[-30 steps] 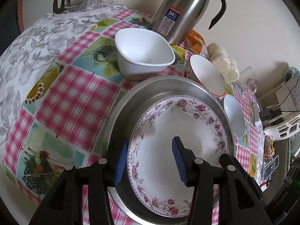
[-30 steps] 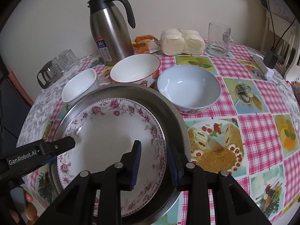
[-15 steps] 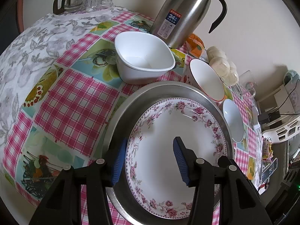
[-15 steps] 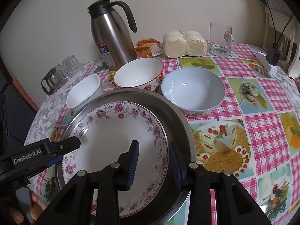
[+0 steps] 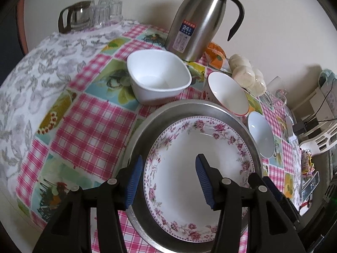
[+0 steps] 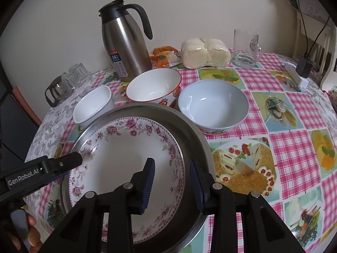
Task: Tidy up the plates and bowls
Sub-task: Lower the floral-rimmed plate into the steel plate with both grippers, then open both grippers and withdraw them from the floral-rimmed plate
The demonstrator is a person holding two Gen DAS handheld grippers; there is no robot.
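A floral plate [image 5: 195,160] [image 6: 126,160] lies in a large steel dish [image 5: 145,130] [image 6: 195,139]. My left gripper [image 5: 168,179] is open above the plate's left rim. My right gripper [image 6: 171,181] is open over the plate's right rim, jaws either side of it. Behind the dish stand a white square bowl [image 5: 158,76] [image 6: 92,105], a red-rimmed bowl [image 5: 227,92] [image 6: 154,85] and a pale blue bowl [image 5: 261,135] [image 6: 212,103].
A steel thermos jug [image 5: 198,21] [image 6: 126,42] stands at the back. Glass cups and a glass pot [image 5: 90,14] [image 6: 65,82] sit far left. Bagged buns [image 6: 204,52], a glass mug [image 6: 246,48] and a charger [image 6: 303,69] are on the right.
Both grippers have drawn back and up a little from the plate, and the right gripper's jaws have opened wider. The dishes have not moved.
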